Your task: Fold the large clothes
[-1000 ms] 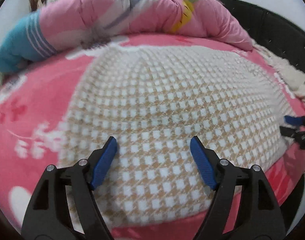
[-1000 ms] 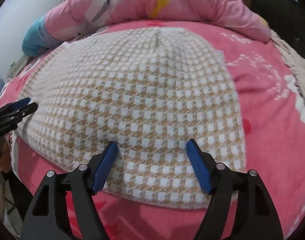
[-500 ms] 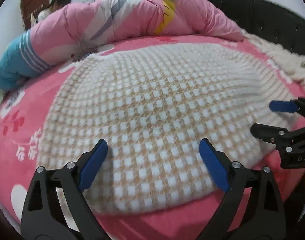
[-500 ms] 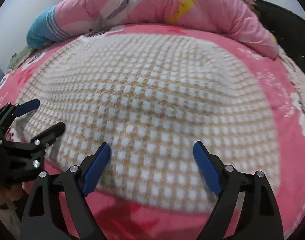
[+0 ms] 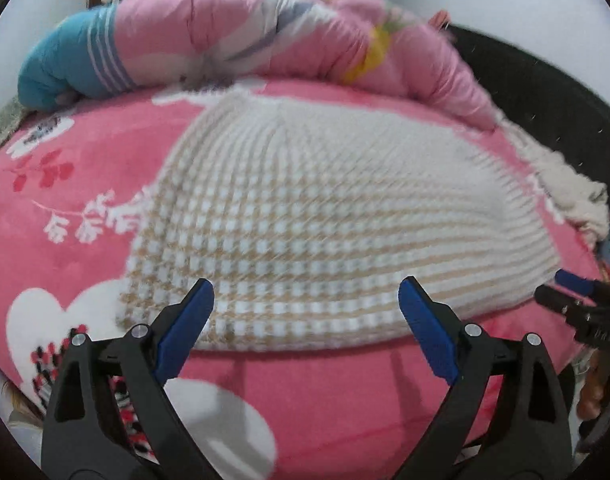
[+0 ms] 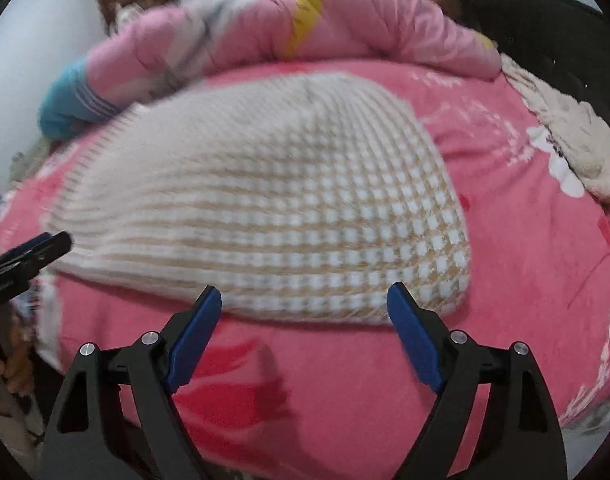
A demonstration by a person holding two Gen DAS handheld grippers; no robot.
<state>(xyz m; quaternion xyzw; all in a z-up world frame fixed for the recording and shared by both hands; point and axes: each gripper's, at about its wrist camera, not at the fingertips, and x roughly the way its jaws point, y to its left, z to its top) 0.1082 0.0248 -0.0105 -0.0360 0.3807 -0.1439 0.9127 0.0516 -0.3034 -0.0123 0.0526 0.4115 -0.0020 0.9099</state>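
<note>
The checked garment [image 5: 325, 216] lies flat on the pink bed [image 5: 85, 184]; the left gripper [image 5: 305, 312] gapes empty at its near edge, the right gripper [image 6: 303, 308] is opening, empty, there too

Now drawn back off the checked knit garment [image 5: 313, 216] to its near edge, over bare pink bed cover [image 5: 325, 392], where a second ago both pairs of tongs sat over the weave. Left tongs [image 5: 305, 304] spread wider than before, nothing between the pads; right tongs [image 6: 304, 308] opening, also empty. Garment lying flat and released, its near hem now ahead of the blue pads [image 6: 197, 332].
</note>
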